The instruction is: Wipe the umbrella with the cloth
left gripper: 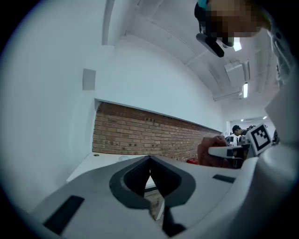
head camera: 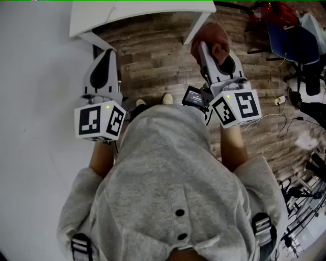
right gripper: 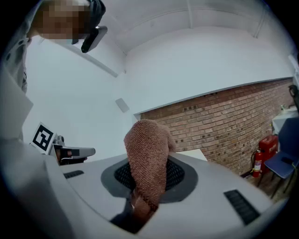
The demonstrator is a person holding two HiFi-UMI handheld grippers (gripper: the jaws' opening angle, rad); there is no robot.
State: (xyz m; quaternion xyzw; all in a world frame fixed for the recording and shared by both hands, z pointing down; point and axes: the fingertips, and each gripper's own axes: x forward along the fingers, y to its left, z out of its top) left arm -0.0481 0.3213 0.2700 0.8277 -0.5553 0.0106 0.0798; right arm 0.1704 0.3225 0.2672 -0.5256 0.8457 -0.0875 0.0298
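A brown terry cloth (head camera: 211, 36) is bunched at the tip of my right gripper (head camera: 205, 48), whose jaws are shut on it. In the right gripper view the cloth (right gripper: 147, 149) stands up out of the right gripper (right gripper: 145, 189) and hides the fingertips. My left gripper (head camera: 107, 53) is held level beside it, jaws shut with nothing between them. In the left gripper view the left gripper (left gripper: 150, 179) shows its two tips meeting. No umbrella shows in any view. Both grippers are held out in front of a grey hooded top (head camera: 168, 173).
A white table (head camera: 132, 12) stands just ahead over the wood floor (head camera: 153, 61). A white wall (head camera: 35, 102) runs along the left. A blue chair (head camera: 290, 35), cables and gear crowd the right side. A brick wall (right gripper: 219, 126) and a fire extinguisher (right gripper: 258, 161) lie beyond.
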